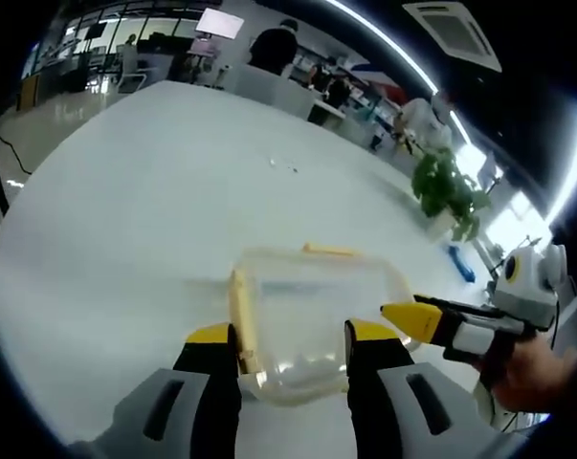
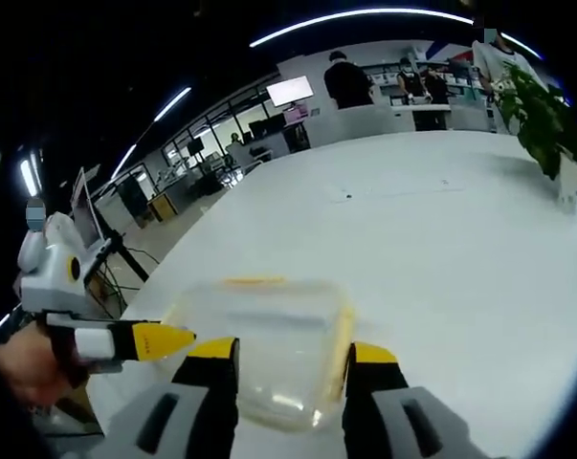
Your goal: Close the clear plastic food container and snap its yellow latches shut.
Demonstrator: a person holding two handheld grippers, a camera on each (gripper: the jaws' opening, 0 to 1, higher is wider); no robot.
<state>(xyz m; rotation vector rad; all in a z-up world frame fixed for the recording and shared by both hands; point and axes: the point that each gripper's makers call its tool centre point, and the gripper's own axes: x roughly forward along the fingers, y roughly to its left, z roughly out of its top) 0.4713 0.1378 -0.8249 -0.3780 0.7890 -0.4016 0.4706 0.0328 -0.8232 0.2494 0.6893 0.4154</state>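
A broad white table (image 1: 154, 191) stretched away under both cameras, with an office of desks, screens and standing people behind it. A leafy green potted plant (image 1: 448, 189) stood near the table's far edge, and a small blue object (image 1: 461, 263) lay on the tabletop close by it. The clear plastic food container (image 1: 312, 316) sat on the table with its lid on, directly in front of both grippers, which faced it from opposite sides. In the left gripper view, the left gripper (image 1: 293, 349) had its jaws spread apart around the container's near end, one jaw just beside a long yellow latch (image 1: 242, 320); a second yellow latch (image 1: 328, 251) ran along the far rim. The right gripper (image 1: 412, 316) reached in from the side, its yellow tip touching or just beside the container, held by a hand (image 1: 532, 373). In the right gripper view, its own jaws stood spread around the container's near end.
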